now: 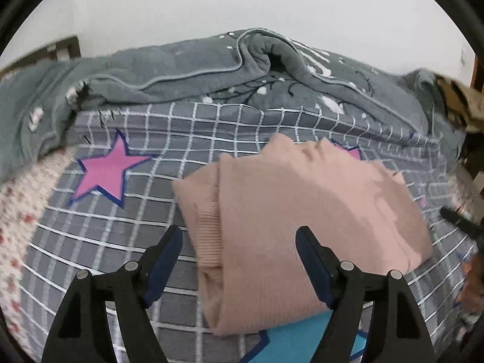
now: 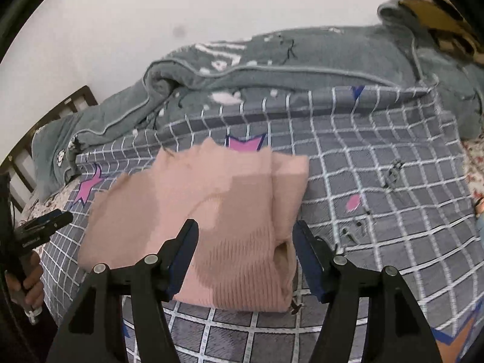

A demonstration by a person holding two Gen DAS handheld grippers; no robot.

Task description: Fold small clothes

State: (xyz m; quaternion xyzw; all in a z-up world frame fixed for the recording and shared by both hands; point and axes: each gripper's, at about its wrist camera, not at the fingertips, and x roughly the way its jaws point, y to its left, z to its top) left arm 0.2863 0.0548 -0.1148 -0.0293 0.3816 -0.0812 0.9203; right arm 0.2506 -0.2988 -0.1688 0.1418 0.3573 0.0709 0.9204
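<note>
Pink ribbed knit sweater (image 1: 302,211), folded into a compact bundle, lies on my grey bedsheet with white grid lines and pink stars (image 1: 121,217). My left gripper (image 1: 239,236) hangs over its near left edge with jaws spread, nothing pinched between them. My right gripper (image 2: 245,233) hangs over its near right edge, jaws likewise parted and empty. A rumpled grey fleece blanket (image 1: 181,69) sits behind, against the wall.

Left gripper (image 1: 239,236) wide apart, angled downward; right gripper (image 2: 245,231) likewise
</note>
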